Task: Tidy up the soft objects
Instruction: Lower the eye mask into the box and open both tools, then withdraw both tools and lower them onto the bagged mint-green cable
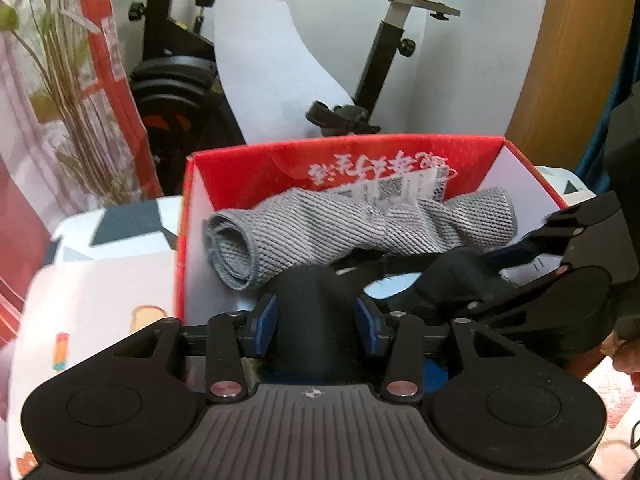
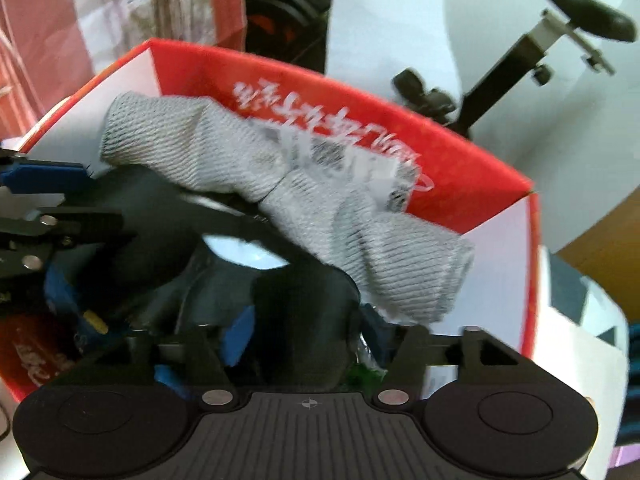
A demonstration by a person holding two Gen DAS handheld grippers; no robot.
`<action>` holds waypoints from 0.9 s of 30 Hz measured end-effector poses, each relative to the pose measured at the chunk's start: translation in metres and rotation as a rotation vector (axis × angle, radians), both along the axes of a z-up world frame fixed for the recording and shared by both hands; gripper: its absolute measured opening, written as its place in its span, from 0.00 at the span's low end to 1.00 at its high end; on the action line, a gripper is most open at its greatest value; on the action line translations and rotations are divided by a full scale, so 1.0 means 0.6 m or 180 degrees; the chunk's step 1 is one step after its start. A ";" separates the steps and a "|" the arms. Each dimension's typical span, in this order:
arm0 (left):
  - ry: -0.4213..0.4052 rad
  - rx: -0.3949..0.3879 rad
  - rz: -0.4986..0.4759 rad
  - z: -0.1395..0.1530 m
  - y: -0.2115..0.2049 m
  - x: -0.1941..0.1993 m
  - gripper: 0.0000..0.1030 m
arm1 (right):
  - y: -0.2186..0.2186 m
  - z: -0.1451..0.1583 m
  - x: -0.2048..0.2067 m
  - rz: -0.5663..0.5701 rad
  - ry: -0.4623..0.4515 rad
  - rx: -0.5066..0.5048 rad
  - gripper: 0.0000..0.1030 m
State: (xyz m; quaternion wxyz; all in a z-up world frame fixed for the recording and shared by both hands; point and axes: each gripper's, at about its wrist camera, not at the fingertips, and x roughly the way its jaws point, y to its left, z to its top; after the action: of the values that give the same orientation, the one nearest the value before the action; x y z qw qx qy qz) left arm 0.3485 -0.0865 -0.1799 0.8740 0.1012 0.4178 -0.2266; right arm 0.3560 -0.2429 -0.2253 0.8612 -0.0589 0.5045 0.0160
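Behind everything stood an exercise bike (image 1: 384, 52) against a white wall. Left of the red box (image 1: 192, 240), a patterned cloth (image 1: 100, 280) covered the surface. Inside the box lay a rolled grey knit cloth (image 1: 352, 224), above a black garment (image 1: 312, 300). The left gripper (image 1: 316, 322) had its fingers partly apart around that garment, seemingly not pressing. The right gripper (image 2: 304, 336) likewise straddled the black fabric, fingers moderately spread.

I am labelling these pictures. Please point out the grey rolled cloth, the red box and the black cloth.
grey rolled cloth (image 1: 360, 228): left wrist view, middle of the roll.
red box (image 1: 256, 164): left wrist view, inner red back wall.
black cloth (image 2: 296, 320): right wrist view, dark fold between the blue pads.
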 end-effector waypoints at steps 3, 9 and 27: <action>-0.0090 0.0041 0.0059 0.011 0.006 -0.003 0.45 | -0.004 0.018 -0.010 -0.0078 -0.0151 -0.0017 0.68; -0.0179 0.0034 0.0127 0.029 0.022 -0.011 0.45 | -0.017 0.053 -0.033 -0.0148 -0.0410 -0.0009 0.85; -0.0635 -0.0269 0.0106 0.075 0.062 -0.140 0.97 | -0.086 0.112 -0.200 -0.0196 -0.1528 0.0949 1.00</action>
State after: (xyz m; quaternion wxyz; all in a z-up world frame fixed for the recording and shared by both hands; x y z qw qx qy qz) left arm 0.2646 -0.0493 -0.1351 0.9183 0.0793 0.3205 -0.2183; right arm 0.2362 -0.2947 -0.1584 0.9553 0.0817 0.2797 0.0494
